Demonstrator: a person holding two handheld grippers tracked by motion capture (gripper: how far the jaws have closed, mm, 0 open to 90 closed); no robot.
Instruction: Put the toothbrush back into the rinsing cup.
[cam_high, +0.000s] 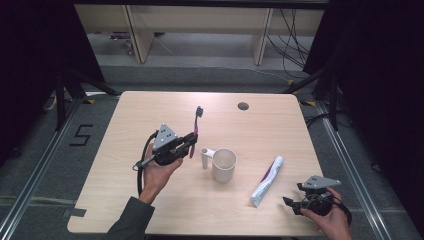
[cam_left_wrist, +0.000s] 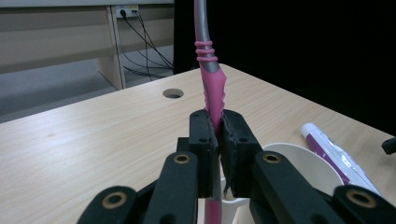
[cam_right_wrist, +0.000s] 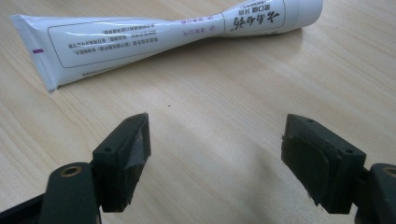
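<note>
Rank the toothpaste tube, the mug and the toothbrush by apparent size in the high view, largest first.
1. White toothpaste tube with purple print, longest.
2. Pink and grey toothbrush; partly hidden in the left claw and raised toward the camera, so unsure.
3. Cream ceramic mug, shortest but bulkiest.

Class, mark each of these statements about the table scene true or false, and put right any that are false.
1. The left tongs are shut on the toothbrush. True.
2. The toothbrush already stands inside the cup. False: it is held in the air, beside and above the cup.
3. The right tongs are open with nothing between them. True.
4. The toothpaste tube lies flat on the table, to the right of the cup. True.
5. The right tongs grip the toothpaste tube. False: the tube lies apart from them, untouched.
</note>
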